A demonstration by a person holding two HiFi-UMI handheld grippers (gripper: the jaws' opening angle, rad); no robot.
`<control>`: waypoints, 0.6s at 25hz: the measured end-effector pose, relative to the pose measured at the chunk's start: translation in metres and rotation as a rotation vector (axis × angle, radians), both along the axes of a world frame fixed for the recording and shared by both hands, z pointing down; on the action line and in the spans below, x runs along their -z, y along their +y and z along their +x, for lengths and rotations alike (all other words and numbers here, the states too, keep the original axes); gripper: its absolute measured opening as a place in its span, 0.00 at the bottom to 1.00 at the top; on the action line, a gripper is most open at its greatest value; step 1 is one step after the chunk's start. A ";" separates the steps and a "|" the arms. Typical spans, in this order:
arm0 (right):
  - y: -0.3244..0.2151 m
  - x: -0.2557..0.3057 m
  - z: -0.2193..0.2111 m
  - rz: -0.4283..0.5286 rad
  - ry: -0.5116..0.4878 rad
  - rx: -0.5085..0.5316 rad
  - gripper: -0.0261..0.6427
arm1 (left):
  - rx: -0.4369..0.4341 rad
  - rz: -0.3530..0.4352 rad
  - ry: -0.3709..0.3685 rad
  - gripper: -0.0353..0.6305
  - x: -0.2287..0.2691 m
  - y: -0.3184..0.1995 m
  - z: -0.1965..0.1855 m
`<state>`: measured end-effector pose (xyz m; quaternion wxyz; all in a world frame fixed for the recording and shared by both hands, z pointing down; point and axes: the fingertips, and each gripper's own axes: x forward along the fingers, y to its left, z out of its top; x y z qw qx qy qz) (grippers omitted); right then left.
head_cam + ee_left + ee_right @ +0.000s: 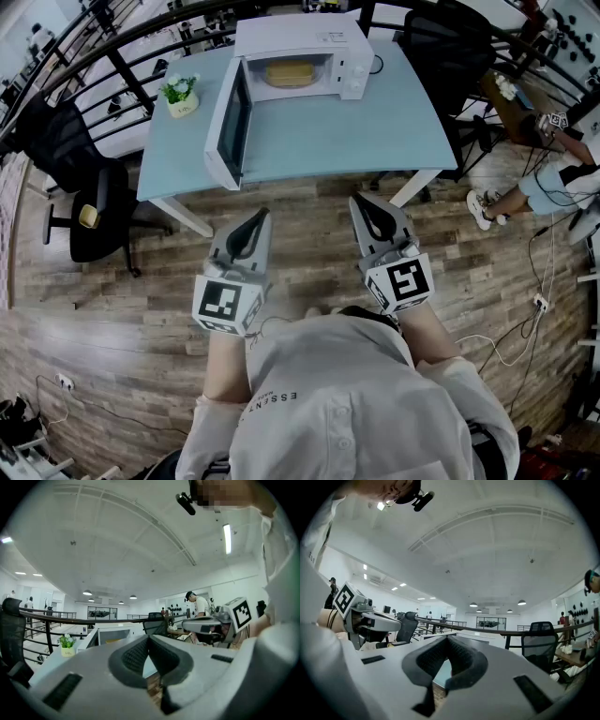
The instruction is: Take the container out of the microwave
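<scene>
The container (290, 73) is sitting inside the microwave (319, 39) at the far side of the table (356, 131). The door (228, 127) hangs wide open on the left, so nothing's blocking it. Your left gripper (259, 216) and right gripper (362, 200) hover near you, short of the table, jaws pressed together on nothing. A potted plant (180, 94) sits left of the door.

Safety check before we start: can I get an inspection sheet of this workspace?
Surface: blue table, mostly bare.
Job's things: microwave with its door open; container inside.
Clutter: potted plant near the table's left corner.
Grippers: left gripper and right gripper shut, empty, level, short of the table.
Cables: white cables on the floor at right.
Surroundings: black chair at left, railing behind, seated person at right.
</scene>
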<state>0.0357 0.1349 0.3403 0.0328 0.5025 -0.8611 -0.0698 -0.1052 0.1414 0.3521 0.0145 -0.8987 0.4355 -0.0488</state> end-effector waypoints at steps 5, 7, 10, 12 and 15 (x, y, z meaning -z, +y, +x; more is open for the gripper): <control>0.003 -0.002 -0.002 -0.005 -0.004 0.003 0.06 | 0.001 0.016 -0.004 0.06 0.004 0.002 0.001; 0.002 -0.002 -0.001 -0.011 -0.013 -0.001 0.06 | 0.001 0.016 -0.004 0.06 0.005 0.002 0.002; 0.001 -0.003 0.000 -0.022 -0.034 -0.008 0.06 | -0.003 0.013 -0.006 0.06 0.004 0.001 0.003; 0.001 -0.005 0.002 -0.026 -0.042 -0.025 0.06 | -0.003 0.010 -0.005 0.06 0.003 0.000 0.002; 0.001 -0.006 0.006 -0.010 -0.018 -0.045 0.06 | -0.004 0.003 -0.004 0.06 0.000 0.001 0.002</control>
